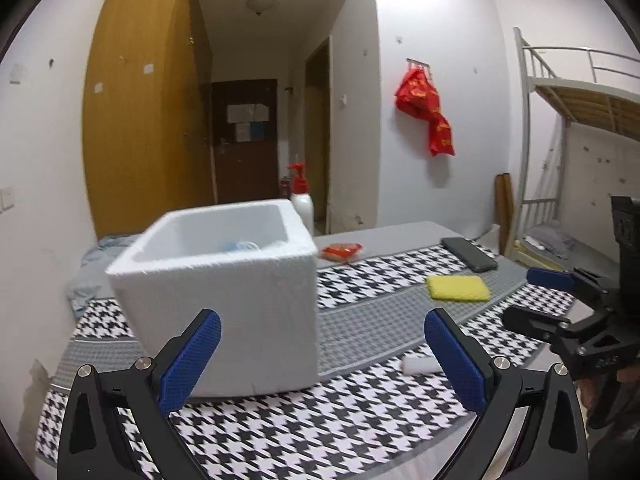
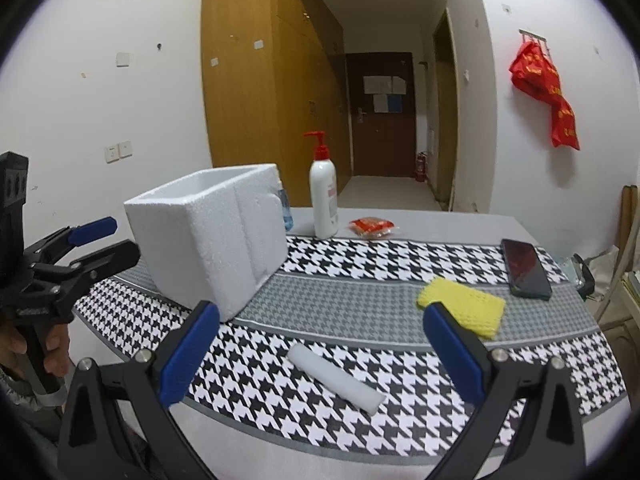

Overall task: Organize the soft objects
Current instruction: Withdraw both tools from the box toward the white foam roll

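Note:
A white foam box (image 1: 232, 292) (image 2: 212, 236) stands on the houndstooth cloth (image 2: 360, 300); something pale blue lies inside it (image 1: 240, 246). A yellow sponge (image 1: 458, 288) (image 2: 462, 306) lies to its right. A white foam roll (image 2: 334, 378) (image 1: 418, 364) lies on the cloth near the front. My left gripper (image 1: 322, 356) is open and empty, close in front of the box. My right gripper (image 2: 320, 354) is open and empty, just before the roll. Each gripper shows in the other's view: the right one (image 1: 536, 296), the left one (image 2: 108, 240).
A black phone (image 1: 470, 254) (image 2: 524, 268) lies beyond the sponge. A red packet (image 1: 340, 250) (image 2: 372, 226) and a white pump bottle (image 2: 323, 200) stand at the table's far edge. A blue bottle (image 2: 285, 208) is behind the box. A bunk bed (image 1: 580, 128) stands at right.

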`<state>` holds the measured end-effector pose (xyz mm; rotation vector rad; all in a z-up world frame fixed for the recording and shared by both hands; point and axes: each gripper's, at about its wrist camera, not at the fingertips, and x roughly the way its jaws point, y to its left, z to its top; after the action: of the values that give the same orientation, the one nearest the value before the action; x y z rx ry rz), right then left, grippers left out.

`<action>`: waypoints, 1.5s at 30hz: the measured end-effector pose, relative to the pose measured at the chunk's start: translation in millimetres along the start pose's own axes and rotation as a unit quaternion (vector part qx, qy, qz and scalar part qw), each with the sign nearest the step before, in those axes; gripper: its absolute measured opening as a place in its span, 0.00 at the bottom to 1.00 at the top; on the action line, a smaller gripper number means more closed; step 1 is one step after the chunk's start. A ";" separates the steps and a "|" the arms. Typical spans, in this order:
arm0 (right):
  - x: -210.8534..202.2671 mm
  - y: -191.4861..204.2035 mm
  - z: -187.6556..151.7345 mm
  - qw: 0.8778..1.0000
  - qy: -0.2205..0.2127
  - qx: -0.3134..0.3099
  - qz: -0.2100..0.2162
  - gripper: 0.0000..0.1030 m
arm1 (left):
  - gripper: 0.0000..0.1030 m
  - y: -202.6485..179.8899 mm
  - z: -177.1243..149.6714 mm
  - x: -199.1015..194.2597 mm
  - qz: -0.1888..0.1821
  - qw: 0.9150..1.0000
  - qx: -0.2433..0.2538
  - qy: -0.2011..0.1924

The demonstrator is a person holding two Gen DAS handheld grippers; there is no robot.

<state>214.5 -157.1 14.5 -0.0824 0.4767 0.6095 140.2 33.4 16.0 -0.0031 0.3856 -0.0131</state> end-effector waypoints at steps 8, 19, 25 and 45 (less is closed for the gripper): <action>-5.7 -12.6 -12.9 0.999 0.005 -0.004 -0.035 1.00 | 0.99 -25.9 -16.0 17.7 -0.029 0.999 -0.008 0.021; -17.3 -59.7 -23.7 0.999 0.011 0.003 -0.046 1.00 | 0.99 -69.6 -18.6 42.6 -0.049 0.998 -0.001 0.046; -16.6 -82.2 -30.4 0.998 0.014 0.018 -0.053 1.00 | 0.99 -87.6 -19.3 57.6 -0.047 0.997 0.017 0.064; 2.4 -124.4 -24.9 0.997 0.041 0.030 -0.056 1.00 | 0.99 -106.6 -17.2 105.4 -0.031 0.992 0.025 0.122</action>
<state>276.7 -263.2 -16.7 -0.0768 0.5667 0.4836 230.0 -74.7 -38.9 0.0357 0.6293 -0.0858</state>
